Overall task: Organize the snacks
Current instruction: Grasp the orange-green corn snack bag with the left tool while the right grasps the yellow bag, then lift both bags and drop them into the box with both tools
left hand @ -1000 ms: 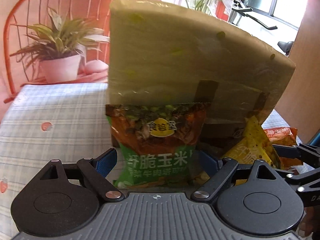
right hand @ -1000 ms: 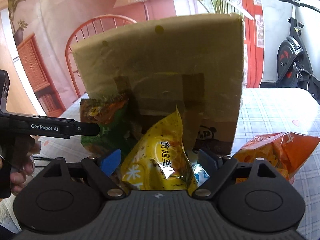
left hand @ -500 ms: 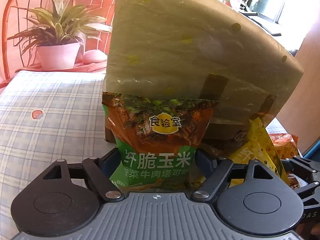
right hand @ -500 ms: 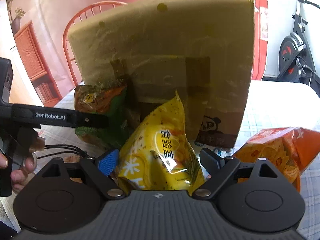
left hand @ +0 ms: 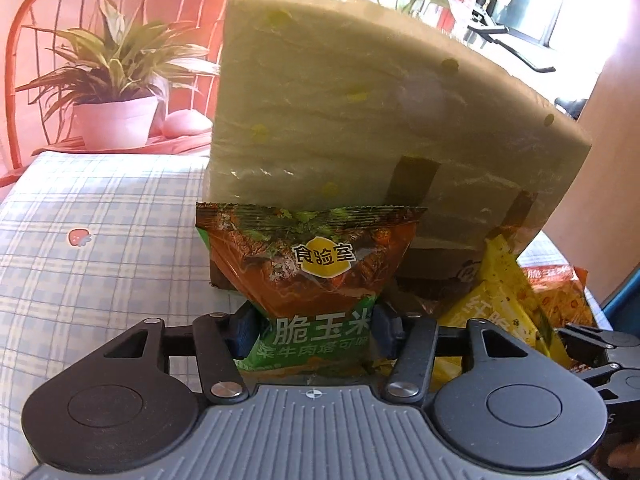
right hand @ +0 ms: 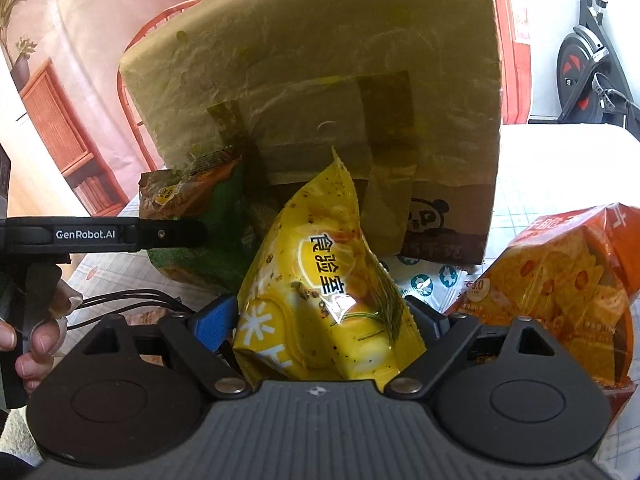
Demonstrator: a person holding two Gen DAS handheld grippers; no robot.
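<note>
A green and brown snack bag (left hand: 316,280) stands upright against a tall film-wrapped cardboard box (left hand: 360,120). My left gripper (left hand: 316,324) is closing on it, and its blue pads pinch the bag's lower half into a waist. A yellow snack bag (right hand: 320,280) leans on the same box (right hand: 320,80). My right gripper (right hand: 320,320) stands wide around it, its jaws closing slightly, and the bag is not visibly squeezed. The right wrist view also shows the green bag (right hand: 192,208) and one left-gripper finger (right hand: 120,234) beside it.
An orange snack bag (right hand: 560,280) lies right of the yellow one, and a white and blue packet (right hand: 432,280) sits at the box's foot. The table has a checked cloth (left hand: 100,240). A potted plant (left hand: 116,120) and a red chair (left hand: 40,20) stand behind it.
The left jaws have come in from wide open onto the green bag and now pinch it. The right gripper has edged closer to the yellow bag.
</note>
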